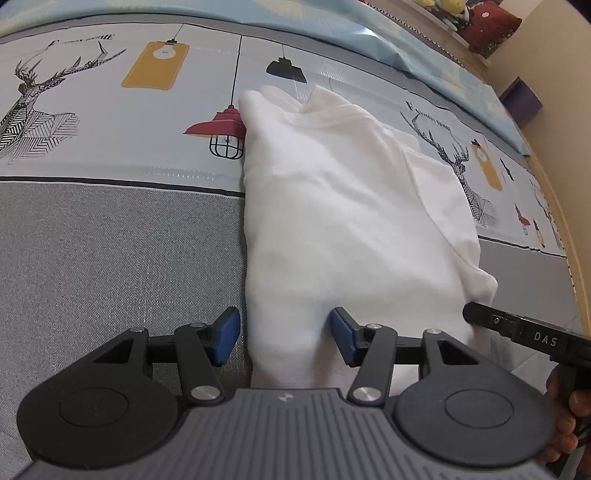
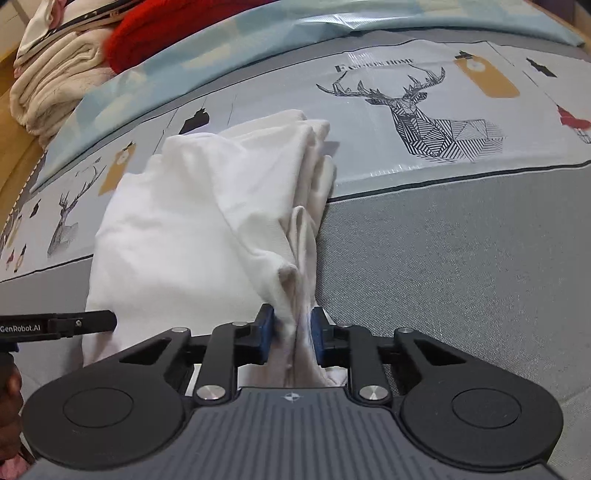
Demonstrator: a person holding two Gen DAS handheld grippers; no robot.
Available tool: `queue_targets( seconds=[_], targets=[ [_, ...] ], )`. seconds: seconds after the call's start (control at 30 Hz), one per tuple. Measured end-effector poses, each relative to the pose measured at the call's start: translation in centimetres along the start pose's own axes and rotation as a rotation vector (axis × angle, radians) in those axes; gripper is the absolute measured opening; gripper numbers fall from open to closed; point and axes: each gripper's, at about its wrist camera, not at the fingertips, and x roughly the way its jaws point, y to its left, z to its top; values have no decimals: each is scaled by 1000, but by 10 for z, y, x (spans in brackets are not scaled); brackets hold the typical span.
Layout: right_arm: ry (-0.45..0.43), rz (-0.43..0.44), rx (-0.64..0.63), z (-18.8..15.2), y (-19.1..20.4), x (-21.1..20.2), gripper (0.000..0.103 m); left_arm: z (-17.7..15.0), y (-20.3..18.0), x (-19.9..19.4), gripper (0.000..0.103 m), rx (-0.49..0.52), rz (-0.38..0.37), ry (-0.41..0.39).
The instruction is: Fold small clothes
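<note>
The garment (image 1: pixel 343 206) is plain white. The sheet (image 1: pixel 110 236) is grey with a pale band printed with black line-drawn deer, mustard bulb panels and red and black lamps. A light blue quilt (image 2: pixel 229 40) lies beyond, with cream towels (image 2: pixel 55 74) and a red cushion (image 2: pixel 166 29). The pads (image 1: pixel 225 336) are blue on black grippers.

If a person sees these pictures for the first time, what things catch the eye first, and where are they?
First comes the partly folded white cotton garment, lying in the middle of the grey bedsheet printed with deer and lamps. Next, the right gripper is shut on the garment's bunched near edge, while the left gripper stands open around its near left corner. A red cushion lies far back.
</note>
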Motion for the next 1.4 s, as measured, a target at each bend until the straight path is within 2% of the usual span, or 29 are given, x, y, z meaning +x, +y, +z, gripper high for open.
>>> queue_targets(
  seconds=[0.07,0.13,0.17,0.23,0.3,0.4,0.5,0.57,0.6,0.63,0.7,0.73,0.87,0.97,1.03,1.07,1.1,1.13,1.17,1.2,1.23,1.37,1.4],
  targets=[
    [2,4,7,0,-1,0,19,2,-2,-1,58,4,1,3],
    [3,10,8,0,-1,0,9,2,-3,-2,49,9,-5,3],
    [0,11,6,3,-2,1,9,2,-4,-4,48,15,-8,-1],
    [-14,12,1,4,-1,-2,6,1,-5,-9,36,23,-8,-16],
    [-47,21,16,5,-1,-10,5,0,-4,-11,34,21,-24,-21],
    [-81,26,10,6,-2,-18,3,-3,-5,-8,37,39,2,6],
    [-12,-32,5,1,-5,-6,5,-4,-7,-17,38,17,11,-3],
    [-22,-27,14,0,-5,-10,7,-6,-9,-22,38,28,17,-16],
    [-31,-23,13,1,-5,-12,9,-8,-9,-20,38,39,30,0],
    [-29,-27,10,0,-5,-13,13,-10,-8,-15,44,48,49,29],
    [15,-55,-1,-3,-7,-7,21,-17,-6,-4,48,51,86,99],
    [40,-75,-5,-5,-7,-4,23,-19,-8,-7,49,60,93,93],
    [58,-110,15,-9,-7,-11,24,-22,-22,-39,50,108,147,-12],
    [3,-156,33,-10,-5,-36,26,-29,-42,-77,63,202,203,-116],
    [-52,-178,8,-9,-2,-58,28,-37,-58,-108,80,267,236,-232],
    [-101,-189,-8,-9,3,-76,30,-46,-65,-126,84,286,250,-308],
    [-149,-185,-18,-11,6,-93,40,-55,-69,-142,88,290,252,-380],
    [-193,-176,-26,-13,10,-108,56,-68,-73,-160,88,284,238,-454],
    [-245,-165,-37,-18,14,-128,64,-78,-77,-172,88,276,228,-500],
    [-291,-155,-50,-25,17,-145,77,-88,-83,-182,88,267,229,-535],
    [-337,-144,-69,-35,21,-161,83,-100,-86,-190,88,257,234,-558],
    [-469,-115,-161,-87,34,-204,88,-144,-103,-206,88,241,227,-595],
    [-485,-131,-170,-112,39,-210,88,-151,-108,-208,88,237,227,-591]
  ],
)
